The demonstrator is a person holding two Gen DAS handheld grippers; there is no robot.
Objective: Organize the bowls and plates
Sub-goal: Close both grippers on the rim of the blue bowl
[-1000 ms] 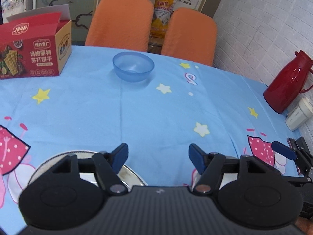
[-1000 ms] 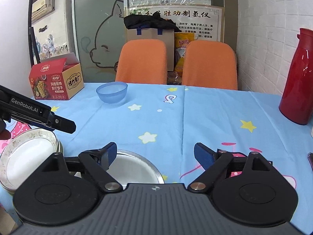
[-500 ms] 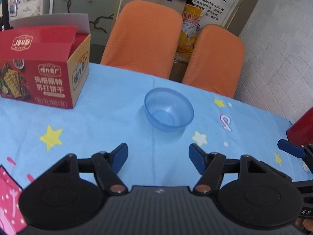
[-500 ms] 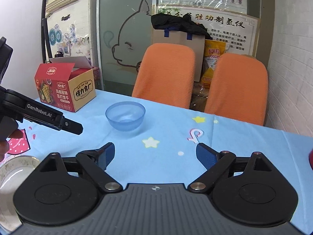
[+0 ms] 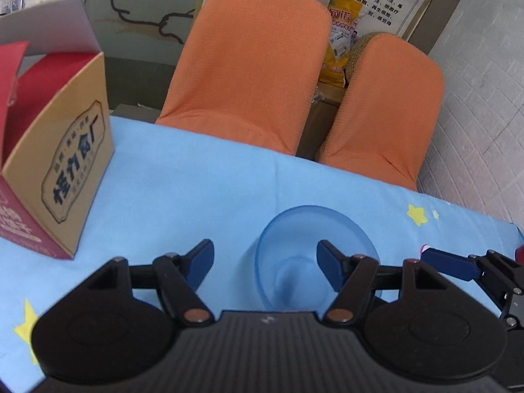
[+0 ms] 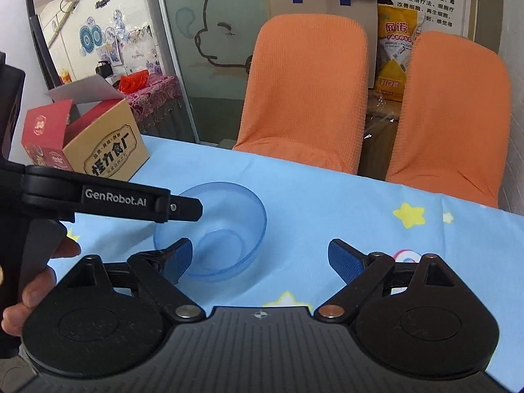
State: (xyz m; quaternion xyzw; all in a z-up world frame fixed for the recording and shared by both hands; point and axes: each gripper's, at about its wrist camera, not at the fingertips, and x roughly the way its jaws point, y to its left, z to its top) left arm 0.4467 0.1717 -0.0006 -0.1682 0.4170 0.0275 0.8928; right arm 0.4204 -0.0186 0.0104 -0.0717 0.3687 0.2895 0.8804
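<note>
Since a second ago both claws have travelled across the tabletop (image 5: 203, 190) toward its far edge; the stacked plates seen earlier near the lower frame edges are out of both views, and the blue bowl (image 5: 314, 229) now sits close under the fingers.

Item, blue bowl: translucent plastic, upright, empty, on the blue star-print cloth, near the far edge in front of two orange chairs (image 5: 252, 65).

Item, left claw (image 5: 265, 260): jaws wide, nothing held. Its own view puts the right fingertip (image 5: 329, 263) over the bowl's opening and the left fingertip over bare cloth beside the bowl. Whether the pad touches the rim cannot be told.

Item, right claw (image 6: 258, 258): jaws wide, nothing held. Its left fingertip (image 6: 178, 258) overlaps the bowl's near wall; the right one is well clear over cloth.

Item, cracker box (image 6: 98, 150): red and tan carton, flap up, left of the bowl, apart from it.

Shown only in the right wrist view: the left claw's finger from the side, reaching over the bowl's rim, a hand (image 6: 29, 291) gripping its handle, and the room behind the glass partition. Shown only in the left wrist view: the blue tip of the right claw at the right edge.
</note>
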